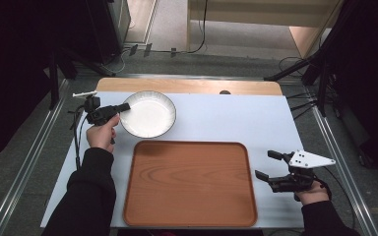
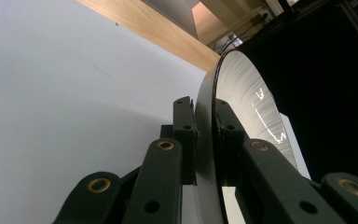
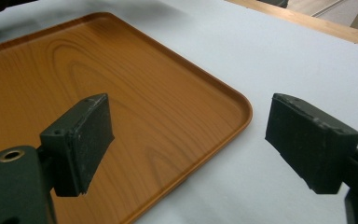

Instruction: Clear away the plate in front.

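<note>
Nearby, left gripper [image 1: 123,106] clamps the plate [image 1: 148,114] rim — right gripper [image 1: 268,164] gapes beside the tray [image 1: 189,184], seemingly unobstructed.

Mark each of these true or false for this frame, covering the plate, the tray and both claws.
1. The left claw is shut on the rim of the white plate. True.
2. The plate lies on the wooden tray. False: it is on the white table surface, beyond the tray.
3. The right claw is open and holds nothing. True.
4. The tray carries a cup. False: it is bare.
5. The right claw hovers left of the tray. False: it is by the tray's right edge.
</note>
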`<state>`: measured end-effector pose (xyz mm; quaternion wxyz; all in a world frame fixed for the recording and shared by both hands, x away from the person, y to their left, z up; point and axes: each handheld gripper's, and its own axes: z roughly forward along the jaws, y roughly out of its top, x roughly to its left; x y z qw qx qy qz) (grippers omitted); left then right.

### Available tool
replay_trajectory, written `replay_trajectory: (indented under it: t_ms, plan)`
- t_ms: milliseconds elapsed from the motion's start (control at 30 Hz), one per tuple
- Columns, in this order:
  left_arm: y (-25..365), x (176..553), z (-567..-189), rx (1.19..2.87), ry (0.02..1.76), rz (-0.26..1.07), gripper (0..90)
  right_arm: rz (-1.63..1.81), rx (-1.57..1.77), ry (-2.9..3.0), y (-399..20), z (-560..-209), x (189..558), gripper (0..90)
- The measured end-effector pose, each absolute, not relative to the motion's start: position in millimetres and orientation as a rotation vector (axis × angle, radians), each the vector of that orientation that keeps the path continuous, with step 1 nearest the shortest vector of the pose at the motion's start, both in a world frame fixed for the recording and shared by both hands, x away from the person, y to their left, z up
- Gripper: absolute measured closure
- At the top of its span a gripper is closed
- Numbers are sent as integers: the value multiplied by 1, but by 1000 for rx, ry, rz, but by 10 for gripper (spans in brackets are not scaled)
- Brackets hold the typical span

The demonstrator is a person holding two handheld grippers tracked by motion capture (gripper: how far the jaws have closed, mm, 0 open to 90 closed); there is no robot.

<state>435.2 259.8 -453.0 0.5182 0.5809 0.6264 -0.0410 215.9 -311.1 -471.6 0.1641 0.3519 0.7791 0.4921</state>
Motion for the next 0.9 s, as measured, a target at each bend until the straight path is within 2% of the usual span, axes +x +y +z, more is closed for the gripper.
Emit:
replay_trajectory:
  t_ms: [367, 900]
  plan:
    - [259, 405, -456, 1397, 1454, -161, 822, 1394, 1002, 2224, -311, -472, 216, 156]
    - [258, 384, -460, 1410, 1442, -201, 815, 1404, 1010, 2213, -312, -472, 215, 156]
